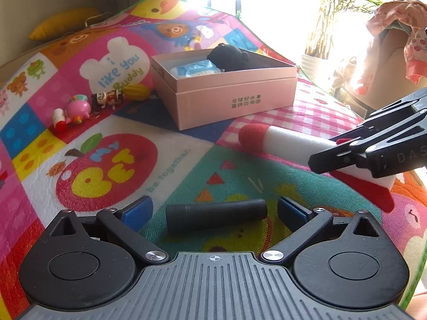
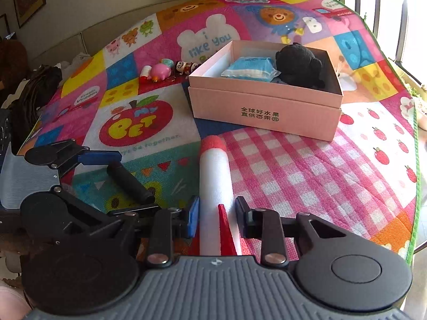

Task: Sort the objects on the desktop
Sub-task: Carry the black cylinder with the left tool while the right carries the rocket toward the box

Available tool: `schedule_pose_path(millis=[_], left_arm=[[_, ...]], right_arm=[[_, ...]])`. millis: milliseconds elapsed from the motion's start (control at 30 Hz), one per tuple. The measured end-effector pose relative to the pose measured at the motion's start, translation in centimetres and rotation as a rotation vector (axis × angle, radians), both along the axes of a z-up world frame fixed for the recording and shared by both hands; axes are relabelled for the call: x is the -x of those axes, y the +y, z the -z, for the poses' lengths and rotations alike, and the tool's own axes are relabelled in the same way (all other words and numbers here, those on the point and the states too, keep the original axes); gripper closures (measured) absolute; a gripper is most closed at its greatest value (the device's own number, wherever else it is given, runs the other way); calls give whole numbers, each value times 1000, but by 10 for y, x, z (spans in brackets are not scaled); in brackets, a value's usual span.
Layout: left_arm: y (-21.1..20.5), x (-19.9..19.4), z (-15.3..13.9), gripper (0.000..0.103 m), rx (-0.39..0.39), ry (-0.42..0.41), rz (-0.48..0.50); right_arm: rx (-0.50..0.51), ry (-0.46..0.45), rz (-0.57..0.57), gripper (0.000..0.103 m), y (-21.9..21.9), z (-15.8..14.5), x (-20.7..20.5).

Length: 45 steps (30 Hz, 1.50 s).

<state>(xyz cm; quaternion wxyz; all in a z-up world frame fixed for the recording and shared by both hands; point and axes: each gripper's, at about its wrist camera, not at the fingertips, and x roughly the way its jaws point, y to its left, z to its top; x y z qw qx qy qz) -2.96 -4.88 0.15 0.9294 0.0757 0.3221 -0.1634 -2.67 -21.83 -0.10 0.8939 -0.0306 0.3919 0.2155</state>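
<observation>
The right hand-held gripper, fingers apart, straddles the foam rocket.

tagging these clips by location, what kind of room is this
Probably a home living room or play corner: a cartoon play mat covers the surface, small toys lie beside a pink box, and a potted plant stands by a bright window.

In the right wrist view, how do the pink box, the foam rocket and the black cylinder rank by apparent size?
1. pink box
2. foam rocket, though nearness to the camera enlarges it
3. black cylinder
</observation>
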Motion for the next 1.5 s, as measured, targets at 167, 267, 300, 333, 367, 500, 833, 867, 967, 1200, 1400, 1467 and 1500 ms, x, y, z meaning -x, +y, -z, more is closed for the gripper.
schedule_pose_path(millis=[167, 267, 300, 333, 367, 500, 833, 867, 967, 1200, 1400, 1467, 1500], left_arm=[[-5, 3, -1, 3, -19, -8, -3], [-6, 2, -2, 22, -2, 17, -7], [-6, 1, -3, 22, -1, 23, -13], [-6, 2, -4, 22, -6, 23, -19], [-7, 4, -4, 22, -13, 22, -23], [-8, 13, -9, 23, -29, 19, -21], [-24, 42, -7, 22, -88, 0, 49], [-24, 43, -5, 22, -88, -4, 45], [-22, 47, -6, 20, -84, -9, 31], [-16, 61, -9, 8, -104, -14, 15], [-18, 54, -6, 10, -94, 3, 11], [-22, 55, -6, 10, -102, -3, 22], [-24, 54, -7, 11, -105, -5, 29]], right_arm=[[7, -40, 34, 75, -8, -12, 13], [5, -54, 44, 75, -12, -16, 19], [4, -55, 51, 75, -12, -17, 20], [4, -57, 60, 75, -13, -17, 22], [4, -59, 66, 75, -14, -18, 23], [-1, -71, 74, 75, -17, -20, 34], [44, -74, 83, 75, -8, 1, 52], [50, -77, 81, 75, -7, 2, 52], [54, -79, 74, 75, -3, 5, 53], [54, -86, 81, 73, -3, 7, 48], [47, -69, 80, 73, 0, 14, 36], [44, -66, 72, 73, 0, 15, 34], [44, -63, 67, 73, 1, 15, 33]])
